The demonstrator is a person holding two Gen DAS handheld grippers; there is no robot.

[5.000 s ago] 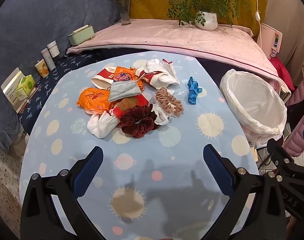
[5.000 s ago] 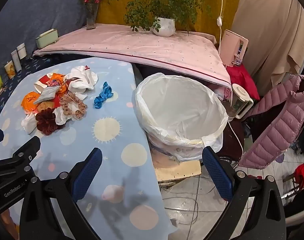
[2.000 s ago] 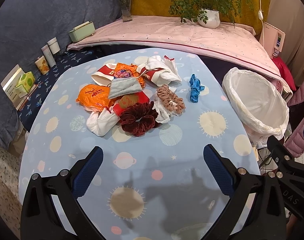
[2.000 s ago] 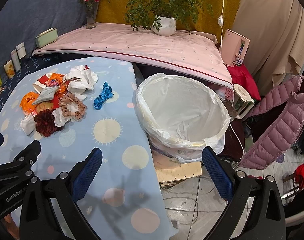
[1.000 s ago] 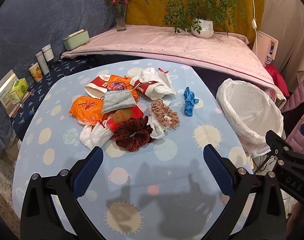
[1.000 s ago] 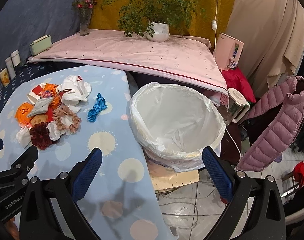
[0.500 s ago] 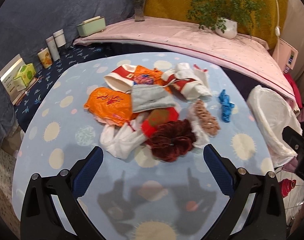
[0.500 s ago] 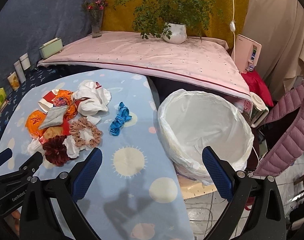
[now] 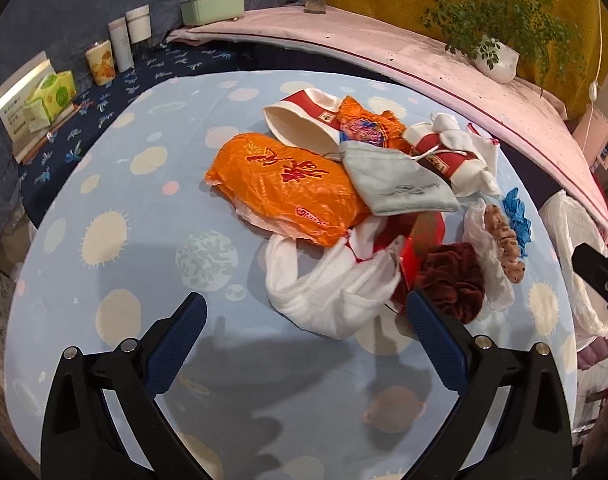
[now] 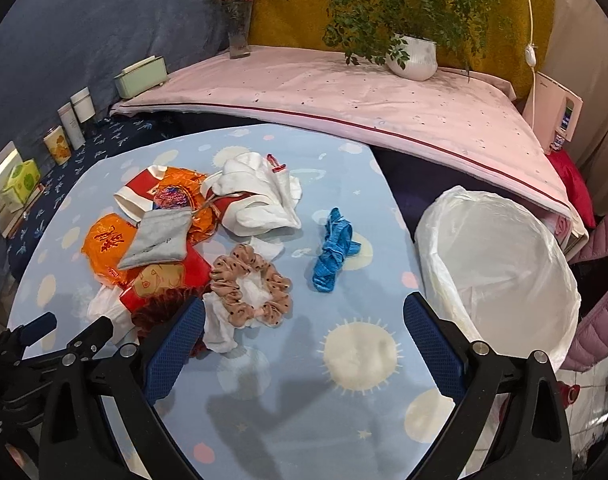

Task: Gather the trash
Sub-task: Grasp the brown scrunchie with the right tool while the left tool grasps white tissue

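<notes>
- Right now both grippers hang above a table [image 9: 116, 184] covered in a pale blue cloth printed with suns and planets, and each one holds nothing.
- Left gripper [image 9: 304, 334]: its blue-padded fingers [image 9: 176, 346] stand wide apart, just short of the near edge of the trash heap, with a crumpled white plastic bag [image 9: 327, 292] lying between the tips.
- Right gripper [image 10: 304, 336]: spread wide too, over the bare cloth on the bin side of the heap; its left finger crosses in front of a dark red velvet scrunchie [image 10: 160, 308].
- The trash sits bunched in the middle of the table: an orange plastic bag [image 9: 284, 192] with red characters, a grey drawstring pouch [image 9: 399, 184] lying partly over it, a red-and-white paper cup [image 9: 304, 120] on its side behind them, and a flat red packet [image 10: 168, 274] under the pouch.
- A beige dotted scrunchie [image 10: 252, 284] rests on white tissue beside the dark red one.
- A blue crumpled wrapper [image 10: 333, 256] lies apart from the heap, between it and the bin.
- The bin [image 10: 499, 264], lined with a white bag, stands off the right edge of the table, and its liner looks empty.
- A potted plant [image 10: 411, 56] and a vase of flowers [image 10: 238, 20] stand on the pink-covered ledge behind.
</notes>
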